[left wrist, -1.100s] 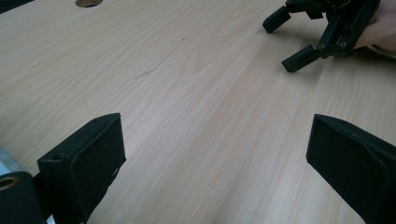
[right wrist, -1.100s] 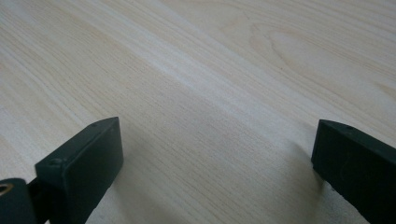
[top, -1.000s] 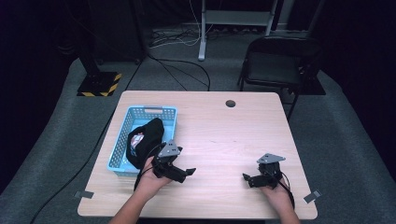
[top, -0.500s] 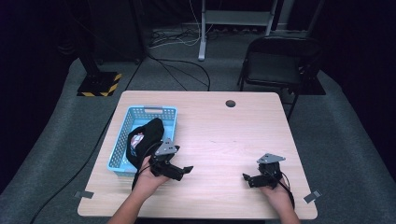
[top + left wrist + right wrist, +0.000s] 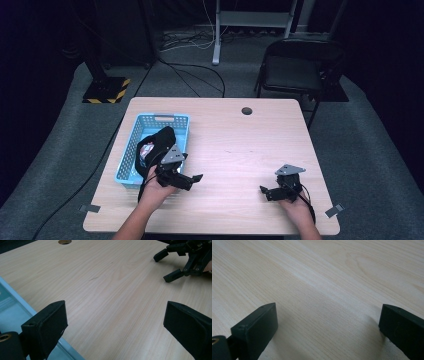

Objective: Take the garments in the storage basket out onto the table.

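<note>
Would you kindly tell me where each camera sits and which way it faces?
High view: above the person's side, looking down on table and basket; forearms, left gripper, right gripper.
Left gripper view: between open jaws, facing across the table.
Right gripper view: between open jaws, facing bare wood.
Shared: the right gripper, high and left gripper views.

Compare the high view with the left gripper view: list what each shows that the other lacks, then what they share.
High view: black chair, floor cables, black item in the blue basket, left tongs from above.
Left gripper view: its open jaws close up.
Shared: wooden table, table hole, basket edge, open right tongs.
</note>
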